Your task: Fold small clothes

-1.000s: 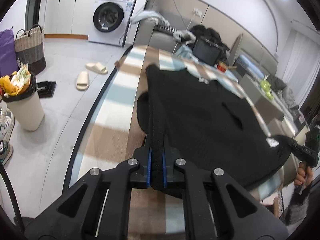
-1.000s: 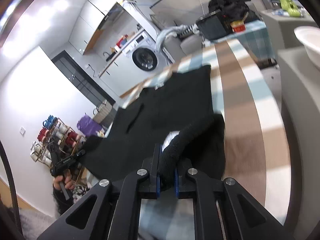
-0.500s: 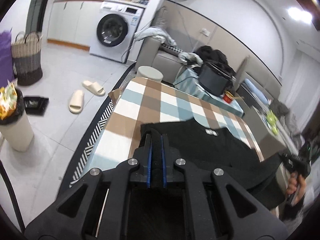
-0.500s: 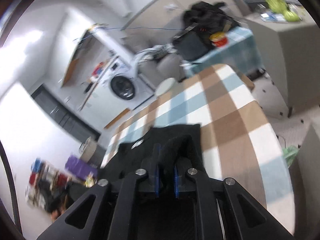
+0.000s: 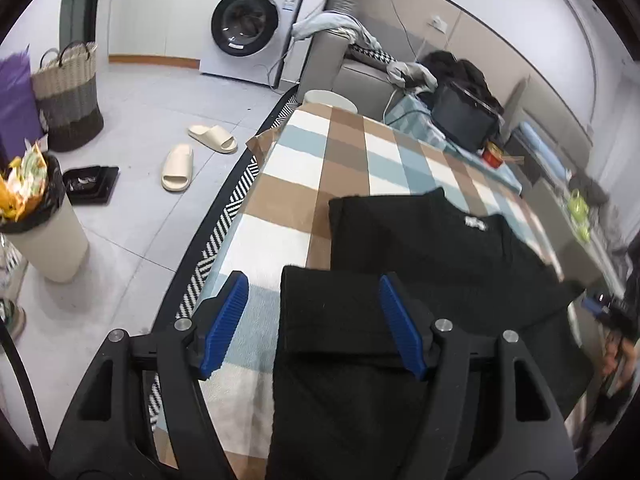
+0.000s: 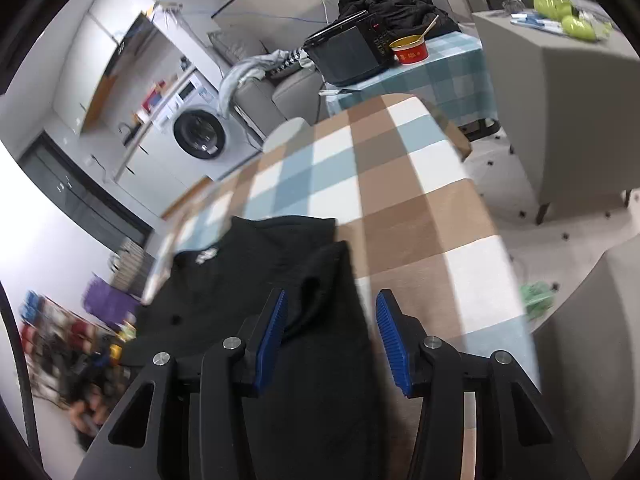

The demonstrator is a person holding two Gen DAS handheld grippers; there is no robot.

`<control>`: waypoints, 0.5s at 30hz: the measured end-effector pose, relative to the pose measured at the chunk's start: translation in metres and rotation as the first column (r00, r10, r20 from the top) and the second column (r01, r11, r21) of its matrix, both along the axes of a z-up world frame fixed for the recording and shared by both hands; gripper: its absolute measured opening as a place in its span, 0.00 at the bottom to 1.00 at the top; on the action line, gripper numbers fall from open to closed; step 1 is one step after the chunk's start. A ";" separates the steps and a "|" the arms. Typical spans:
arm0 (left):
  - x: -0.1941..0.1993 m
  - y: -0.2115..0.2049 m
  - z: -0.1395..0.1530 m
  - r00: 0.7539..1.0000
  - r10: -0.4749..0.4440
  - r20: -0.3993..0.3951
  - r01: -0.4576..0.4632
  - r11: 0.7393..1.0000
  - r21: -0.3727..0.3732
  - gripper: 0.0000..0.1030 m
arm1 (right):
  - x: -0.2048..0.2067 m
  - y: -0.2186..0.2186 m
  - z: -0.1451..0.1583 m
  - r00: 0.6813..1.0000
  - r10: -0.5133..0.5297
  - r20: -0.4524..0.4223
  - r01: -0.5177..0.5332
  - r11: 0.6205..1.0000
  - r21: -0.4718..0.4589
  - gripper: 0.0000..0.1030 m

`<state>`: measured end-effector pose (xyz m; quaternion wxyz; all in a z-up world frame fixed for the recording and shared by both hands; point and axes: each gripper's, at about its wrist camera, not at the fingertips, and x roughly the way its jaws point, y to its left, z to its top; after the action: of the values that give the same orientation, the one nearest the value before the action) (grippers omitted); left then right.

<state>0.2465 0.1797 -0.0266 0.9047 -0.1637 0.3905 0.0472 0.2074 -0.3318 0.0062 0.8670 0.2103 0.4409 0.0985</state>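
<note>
A black garment (image 5: 432, 256) with a small white neck label (image 5: 475, 222) lies on the checked tablecloth (image 5: 344, 160), its near edge folded over onto itself. My left gripper (image 5: 312, 312) is open, its blue pads (image 5: 224, 320) either side of the folded near-left edge. In the right wrist view the same garment (image 6: 256, 280) lies on the cloth (image 6: 400, 208), and my right gripper (image 6: 330, 332) is open over its near-right edge, blue pads (image 6: 390, 336) apart. Neither gripper holds anything.
A black appliance (image 5: 464, 116) and a red bowl (image 6: 409, 50) stand on a small table beyond. On the floor to the left are slippers (image 5: 178, 166), a bin (image 5: 40, 220) and a woven basket (image 5: 68, 96). A washing machine (image 5: 248, 24) stands at the back. A grey cabinet (image 6: 560, 112) is at right.
Both grippers carried the garment's near edge forward over it, then opened and let go. The garment now lies folded over on the table.
</note>
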 end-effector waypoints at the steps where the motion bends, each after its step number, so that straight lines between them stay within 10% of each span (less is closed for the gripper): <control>1: -0.003 0.000 -0.001 1.000 0.000 -0.005 0.000 1.000 0.007 0.64 | 0.001 -0.001 -0.002 1.000 0.003 -0.005 -0.003 1.000 -0.015 0.46; 15: -0.010 0.009 -0.023 0.988 0.053 -0.144 -0.031 0.988 0.149 0.64 | 0.044 0.050 -0.019 0.987 0.138 -0.077 -0.153 0.957 -0.248 0.46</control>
<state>0.2368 0.1885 -0.0499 0.8817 -0.1013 0.4483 0.1066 0.2517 -0.2820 -0.0125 0.8637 0.0677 0.4897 0.0986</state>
